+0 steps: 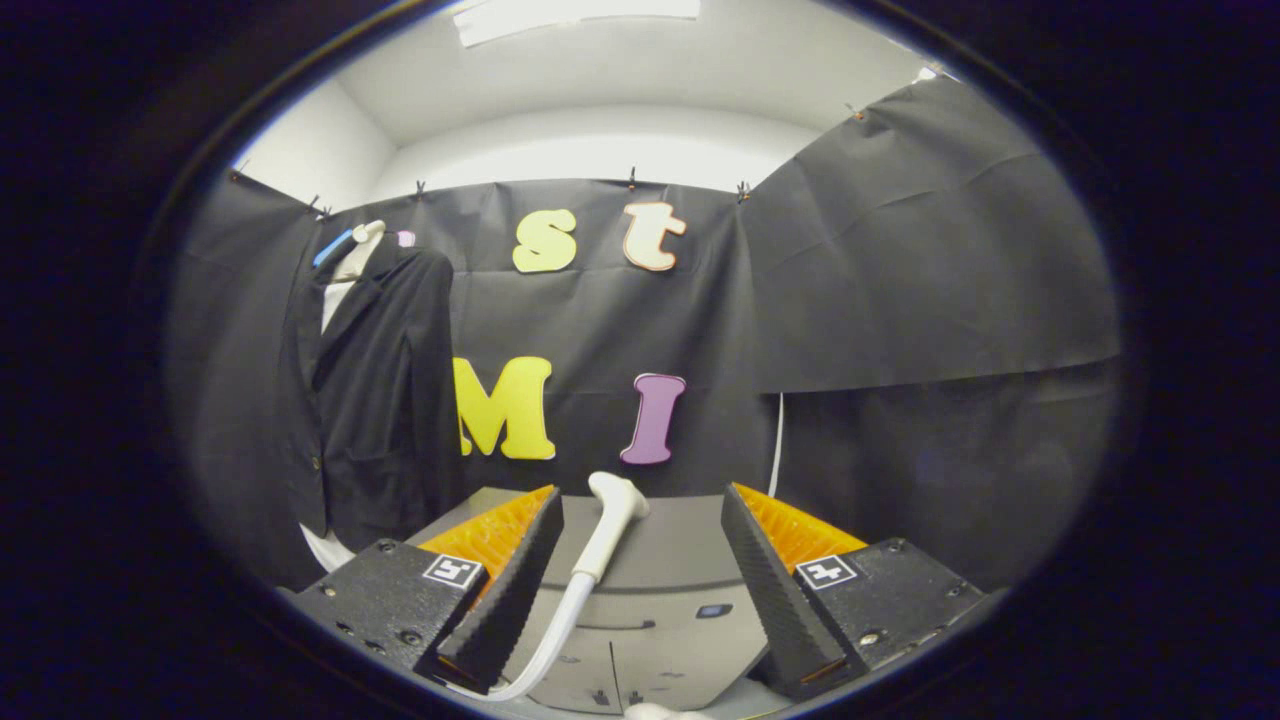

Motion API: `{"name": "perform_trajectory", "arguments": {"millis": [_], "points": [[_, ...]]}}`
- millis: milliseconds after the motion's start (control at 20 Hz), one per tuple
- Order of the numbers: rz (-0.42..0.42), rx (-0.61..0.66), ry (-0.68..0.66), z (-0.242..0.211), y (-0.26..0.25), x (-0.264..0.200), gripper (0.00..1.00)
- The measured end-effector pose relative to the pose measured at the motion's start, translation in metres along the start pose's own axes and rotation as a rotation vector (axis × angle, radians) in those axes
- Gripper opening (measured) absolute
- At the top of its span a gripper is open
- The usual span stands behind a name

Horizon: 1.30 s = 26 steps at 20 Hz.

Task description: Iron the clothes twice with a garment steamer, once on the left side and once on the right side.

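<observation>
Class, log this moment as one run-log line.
gripper: open, holding nothing | steamer head: between fingers, resting on grey base unit | black jacket: hanging beyond left finger | ironing: not started

Steamer base unit [650, 590]: just ahead of the gripper [640, 590], below its spread fingers. Steamer head [612, 520]: resting on the unit, hose [545, 640] trailing back from it. Jacket [375, 400]: hanging beyond the unit, to its left.

A black suit jacket [385, 400] over a white shirt hangs upright on a hanger at far left against the booth wall. A white plastic garment steamer head [612, 520] with a white hose [545, 640] rests on a grey steamer base [650, 600], near centre.
</observation>
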<state>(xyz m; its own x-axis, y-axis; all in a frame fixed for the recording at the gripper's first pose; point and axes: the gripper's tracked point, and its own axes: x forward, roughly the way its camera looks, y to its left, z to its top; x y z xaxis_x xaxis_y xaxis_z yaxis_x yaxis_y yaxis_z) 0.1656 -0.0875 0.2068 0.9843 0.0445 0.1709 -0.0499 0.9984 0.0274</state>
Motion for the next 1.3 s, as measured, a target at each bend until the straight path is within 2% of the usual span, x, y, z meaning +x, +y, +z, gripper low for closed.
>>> {"name": "perform_trajectory", "arguments": {"millis": [250,400,600,750,1000,1300], "points": [[0.064,0.022,-0.001,0.025,-0.015,0.105,0.99],[0.118,0.045,0.031,0.021,-0.011,0.155,0.99],[0.185,0.088,0.145,-0.013,0.001,0.213,0.99],[0.182,0.112,0.272,-0.051,0.003,0.248,0.99],[0.204,0.204,0.451,-0.106,0.011,0.273,0.99],[0.228,0.274,0.592,-0.141,0.016,0.278,0.94]]}}
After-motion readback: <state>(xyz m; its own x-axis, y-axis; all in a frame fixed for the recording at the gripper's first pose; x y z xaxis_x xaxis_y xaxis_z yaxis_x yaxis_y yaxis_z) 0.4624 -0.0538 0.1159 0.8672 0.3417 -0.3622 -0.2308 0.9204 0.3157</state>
